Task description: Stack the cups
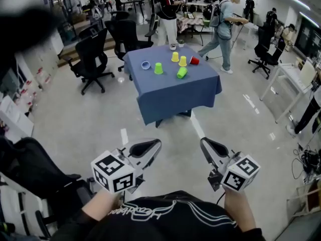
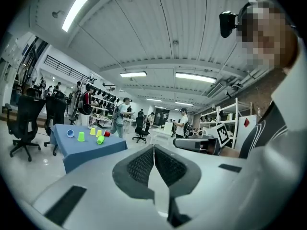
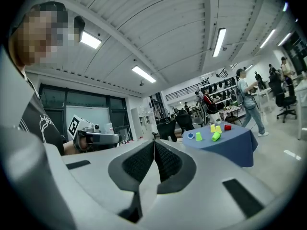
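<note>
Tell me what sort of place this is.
Probably an open office or lab workspace: black office chairs, a white desk, and a blue-clothed table holding plastic cups.

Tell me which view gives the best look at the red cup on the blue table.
The head view: looking down on the table, it shows the red cup whole, right of a yellow cup. Both gripper views see it low and far: a tiny red speck in the left one, another in the right.
</note>
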### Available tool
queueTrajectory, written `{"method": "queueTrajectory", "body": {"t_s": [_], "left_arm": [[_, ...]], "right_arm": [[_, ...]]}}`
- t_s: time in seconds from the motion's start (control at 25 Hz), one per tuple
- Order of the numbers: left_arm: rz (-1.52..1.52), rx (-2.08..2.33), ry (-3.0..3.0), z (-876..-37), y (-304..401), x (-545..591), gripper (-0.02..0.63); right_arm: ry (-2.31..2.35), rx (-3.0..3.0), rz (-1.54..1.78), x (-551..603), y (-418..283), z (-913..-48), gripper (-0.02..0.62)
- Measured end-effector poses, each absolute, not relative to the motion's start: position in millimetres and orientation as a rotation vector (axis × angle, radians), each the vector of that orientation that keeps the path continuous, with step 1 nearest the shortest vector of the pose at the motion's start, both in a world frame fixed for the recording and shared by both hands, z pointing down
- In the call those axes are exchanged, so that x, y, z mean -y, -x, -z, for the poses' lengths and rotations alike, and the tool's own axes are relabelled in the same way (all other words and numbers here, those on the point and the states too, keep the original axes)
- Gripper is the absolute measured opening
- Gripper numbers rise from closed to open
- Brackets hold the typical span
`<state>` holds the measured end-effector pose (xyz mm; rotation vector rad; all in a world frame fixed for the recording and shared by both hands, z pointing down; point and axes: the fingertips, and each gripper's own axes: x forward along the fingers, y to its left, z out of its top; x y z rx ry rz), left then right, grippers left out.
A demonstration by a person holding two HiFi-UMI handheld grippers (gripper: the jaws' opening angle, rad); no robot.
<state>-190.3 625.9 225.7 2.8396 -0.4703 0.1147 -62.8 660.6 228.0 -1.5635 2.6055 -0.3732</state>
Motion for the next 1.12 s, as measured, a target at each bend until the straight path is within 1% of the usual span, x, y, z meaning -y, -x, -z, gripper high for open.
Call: {"method": "queueTrajectory", "body": {"t_s": [0.28,0.6,0.84,1.12], "left_arm": [[-0.141,0.478,-2.809,-247,180,-613,0.028],[-0.128,0.488,-2.746,-273,175,-558,0.028],[-0.14,0.469,-2.733,-288,160,-471,0.028],[-0.184,0.434,-2.714,-303,129,-325,0.028]], "right_arm": [[1.552,-2.599,0.402,-648,49,-245,0.029],[1.531,-2.633,0.451,-596,47,-270,0.029],[1.554,-2.626,0.473,-511,32,-281,0.029],[1.593,-2.581,0.556,-366,0,-294,0.029]]}}
